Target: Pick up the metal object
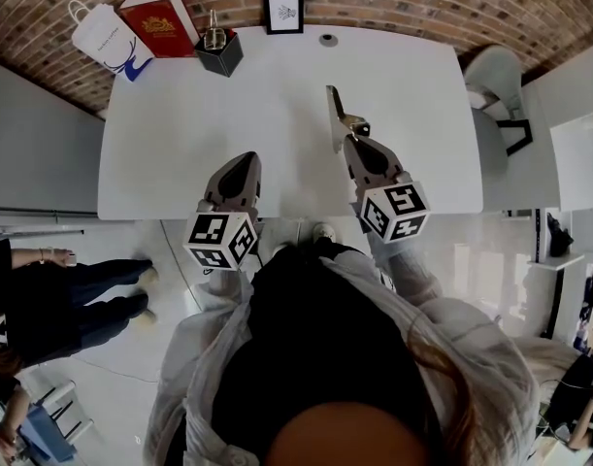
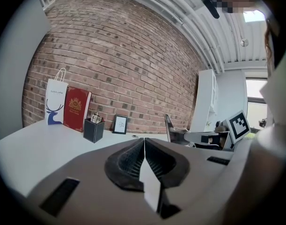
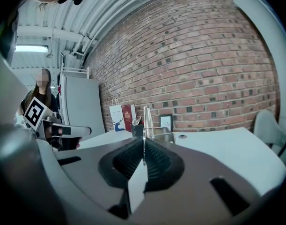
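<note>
Right tool [image 1: 350, 142] pinches metal piece [image 1: 334, 107] by its thin edge; left tool [image 1: 245, 159] is closed up, empty. Thin hold, so piece could twist & drop on bench [image 1: 180, 115].

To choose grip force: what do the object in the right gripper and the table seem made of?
Object: probably metal, a thin bare sheet; grey sheen, sharp flat edges. Table: smooth white top with faint gloss, perhaps laminate or painted board; cannot tell which.
</note>
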### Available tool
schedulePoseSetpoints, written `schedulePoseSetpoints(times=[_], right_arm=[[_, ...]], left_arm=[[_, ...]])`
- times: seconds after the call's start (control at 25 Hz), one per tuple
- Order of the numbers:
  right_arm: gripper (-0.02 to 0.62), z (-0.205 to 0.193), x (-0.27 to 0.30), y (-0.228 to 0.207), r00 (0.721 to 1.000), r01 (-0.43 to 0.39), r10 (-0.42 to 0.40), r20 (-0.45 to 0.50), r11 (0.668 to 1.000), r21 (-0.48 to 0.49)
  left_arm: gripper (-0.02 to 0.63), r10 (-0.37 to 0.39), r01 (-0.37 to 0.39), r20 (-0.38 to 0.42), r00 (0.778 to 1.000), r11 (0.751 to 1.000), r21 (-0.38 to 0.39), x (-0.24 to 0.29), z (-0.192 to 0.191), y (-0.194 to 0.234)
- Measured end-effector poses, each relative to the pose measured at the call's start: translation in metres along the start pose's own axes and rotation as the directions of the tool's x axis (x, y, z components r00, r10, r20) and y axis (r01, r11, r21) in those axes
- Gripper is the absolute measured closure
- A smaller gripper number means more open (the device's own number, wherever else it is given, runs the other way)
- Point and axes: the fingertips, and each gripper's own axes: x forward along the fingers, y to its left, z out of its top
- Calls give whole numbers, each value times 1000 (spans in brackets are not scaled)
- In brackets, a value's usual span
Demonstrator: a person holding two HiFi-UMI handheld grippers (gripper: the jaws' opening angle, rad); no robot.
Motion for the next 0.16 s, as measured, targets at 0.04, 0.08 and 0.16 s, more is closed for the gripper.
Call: schedulePoseSetpoints(times=[0.04, 0.08, 0.16], right_arm=[[581, 0, 0, 0, 1000, -1, 1, -1, 1000, -1], [581, 0, 1, 0, 1000, -2, 2, -3, 1000, 0], [581, 0, 1, 0, 1000, -5, 5, -4, 1000, 5]], left_arm=[[589, 1, -1, -2, 1000, 1000, 5, 1, -1, 0], [589, 3, -3, -5, 1000, 1000, 10, 2, -1, 0], [589, 7, -7, -9, 1000, 1000, 19, 3, -2, 1]])
